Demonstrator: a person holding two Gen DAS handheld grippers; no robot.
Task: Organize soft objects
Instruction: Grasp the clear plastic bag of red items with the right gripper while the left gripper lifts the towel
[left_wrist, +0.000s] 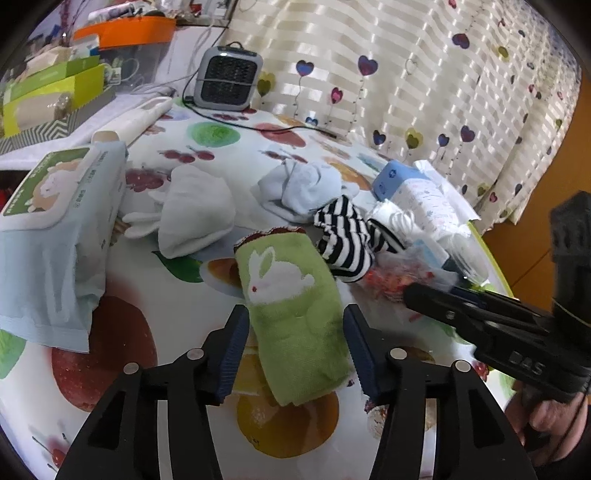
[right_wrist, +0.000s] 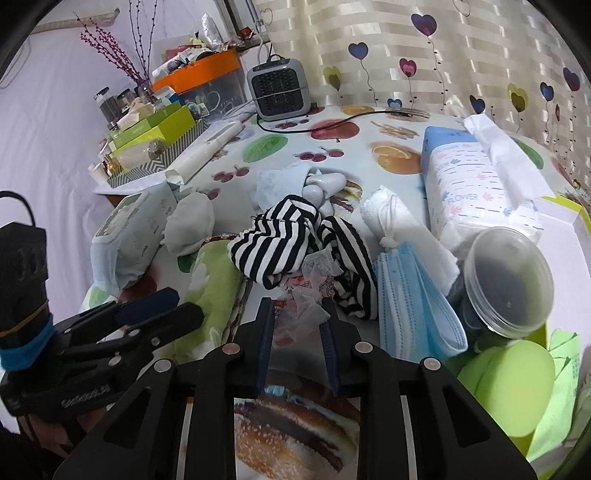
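My left gripper (left_wrist: 295, 350) stands open astride the folded green rabbit towel (left_wrist: 291, 314) lying mid-table (left_wrist: 122, 354), pads clear of the cloth, while my right gripper (right_wrist: 297, 347) stands open around crinkled plastic wrap (right_wrist: 306, 295) before the striped cloth (right_wrist: 280, 236).

Both views are evenly and brightly lit by soft daylight diffused through the curtain (left_wrist: 406, 74), on which sheen is seen along the pale stripes. Shadows below it are faint. Strong fisheye bending and dark vignetting are seen at the corners; edges are slightly blurred.
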